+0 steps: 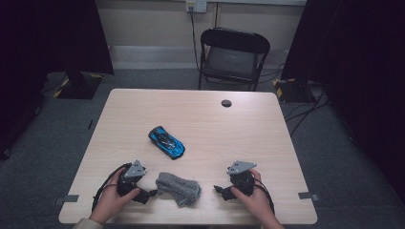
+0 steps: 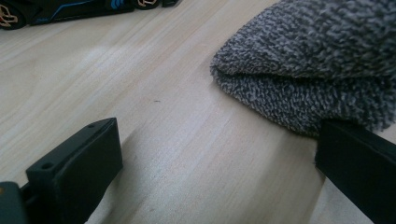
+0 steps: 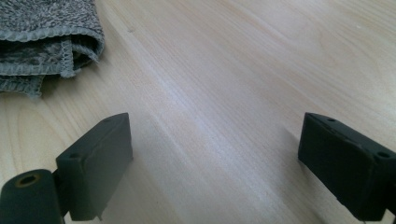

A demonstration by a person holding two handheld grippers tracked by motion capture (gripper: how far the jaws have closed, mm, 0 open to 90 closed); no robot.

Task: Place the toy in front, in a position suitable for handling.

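Grey towel (image 1: 178,188) lies bunched on the table (image 1: 248,129) between both tools, near the front edge. Left hand-held gripper (image 1: 152,193) and right hand-held gripper (image 1: 217,189) flank it, jaws spread and empty; a blue toy car (image 1: 166,142) sits behind.

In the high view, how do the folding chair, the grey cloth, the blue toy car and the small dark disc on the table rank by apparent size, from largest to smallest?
1. Folding chair, largest though farthest from the camera.
2. Grey cloth.
3. Blue toy car, only slightly smaller than the cloth; the cloth lies nearer the camera, so this order is unsure.
4. Dark disc, clearly smallest.
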